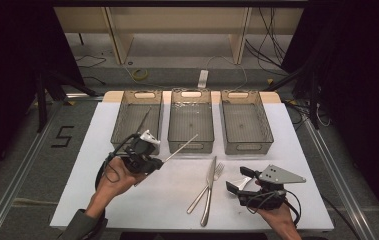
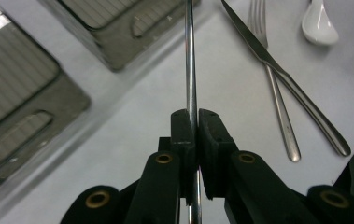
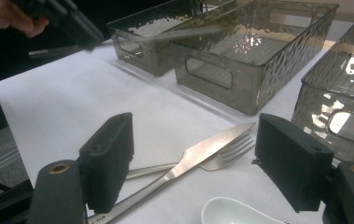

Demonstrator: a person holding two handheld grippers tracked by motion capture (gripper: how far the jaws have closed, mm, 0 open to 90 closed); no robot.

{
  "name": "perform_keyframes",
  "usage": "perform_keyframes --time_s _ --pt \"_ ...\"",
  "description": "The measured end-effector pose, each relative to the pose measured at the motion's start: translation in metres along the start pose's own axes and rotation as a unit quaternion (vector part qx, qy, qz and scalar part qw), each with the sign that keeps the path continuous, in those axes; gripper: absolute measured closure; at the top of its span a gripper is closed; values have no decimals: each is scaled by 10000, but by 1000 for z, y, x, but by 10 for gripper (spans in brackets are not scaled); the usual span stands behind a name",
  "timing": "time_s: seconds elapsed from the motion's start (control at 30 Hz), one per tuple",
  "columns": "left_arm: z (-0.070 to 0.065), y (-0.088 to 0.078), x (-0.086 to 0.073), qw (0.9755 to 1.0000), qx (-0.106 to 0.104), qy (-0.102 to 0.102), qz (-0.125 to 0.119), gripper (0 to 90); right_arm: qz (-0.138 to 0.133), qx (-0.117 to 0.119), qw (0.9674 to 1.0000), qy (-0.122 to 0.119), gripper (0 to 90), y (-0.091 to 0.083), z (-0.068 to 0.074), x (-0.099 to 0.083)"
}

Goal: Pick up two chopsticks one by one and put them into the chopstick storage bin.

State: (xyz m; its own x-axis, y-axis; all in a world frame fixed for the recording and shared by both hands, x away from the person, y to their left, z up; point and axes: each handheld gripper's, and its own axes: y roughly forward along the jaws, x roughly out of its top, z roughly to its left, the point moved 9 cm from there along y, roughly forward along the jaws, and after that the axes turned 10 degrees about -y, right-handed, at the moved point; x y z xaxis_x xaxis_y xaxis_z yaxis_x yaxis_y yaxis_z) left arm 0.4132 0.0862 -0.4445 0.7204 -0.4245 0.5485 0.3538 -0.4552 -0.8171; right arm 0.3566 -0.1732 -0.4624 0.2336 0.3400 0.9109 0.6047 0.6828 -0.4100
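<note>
One thin metal rod [image 2: 190, 56], likely a chopstick, is clamped between the pads of my left hand-held gripper [image 2: 196, 122] and held in the air above the white counter [image 1: 177, 200], just in front of the trays. In the high view the rod [image 1: 181, 148] slants up toward the middle tray. Its tip runs out of frame at the top of the left gripper view, and its rear end is lost between the jaws.

My right hand-held gripper [image 3: 193, 163] stands wide with nothing between its pads, low over the counter near my right edge. It looks across one knife [image 3: 184, 161] and one fork [image 3: 221, 156], which lie crossed on the counter between my two hands. One white spoon [image 3: 226, 211] lies just under that gripper, its handle cut off at the bottom of the right gripper view; from above only a pale sliver of it [image 1: 245, 181] shows beside the jaws.

Three clear ribbed trays stand side by side at the far edge: the left tray [image 1: 122, 125], the middle tray [image 1: 191, 142], the right tray [image 1: 264, 131]. A second thin rod [image 1: 143, 120] appears to lie in the left tray, though it is faint and hard to make out. Below the counter's far edge the floor is dim, with cables only vaguely readable.
</note>
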Motion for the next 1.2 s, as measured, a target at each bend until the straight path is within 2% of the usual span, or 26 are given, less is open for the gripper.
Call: perform_keyframes --time_s 0.27,0.47,0.63,0.87,0.97,1.2 --pt "36 -13 22 9983 215 -350 -409 849 19 -22 10000 26 290 0 -1 -1" --pt "64 -11 34 9946 239 -775 -649 848 20 -25 10000 32 290 0 -2 -1" --pt "82 -10 39 9924 303 -953 -722 848 6 -24 10000 36 290 0 -2 -1" --pt "104 -12 49 9873 423 -1235 -901 848 -8 -13 10000 46 290 0 -2 -1" --pt "113 -12 53 9860 443 -1309 -932 848 5 -14 10000 41 290 0 -2 -1" --pt "137 -12 61 9803 598 -1551 -1067 848 1 -13 10000 57 290 0 -2 -1"
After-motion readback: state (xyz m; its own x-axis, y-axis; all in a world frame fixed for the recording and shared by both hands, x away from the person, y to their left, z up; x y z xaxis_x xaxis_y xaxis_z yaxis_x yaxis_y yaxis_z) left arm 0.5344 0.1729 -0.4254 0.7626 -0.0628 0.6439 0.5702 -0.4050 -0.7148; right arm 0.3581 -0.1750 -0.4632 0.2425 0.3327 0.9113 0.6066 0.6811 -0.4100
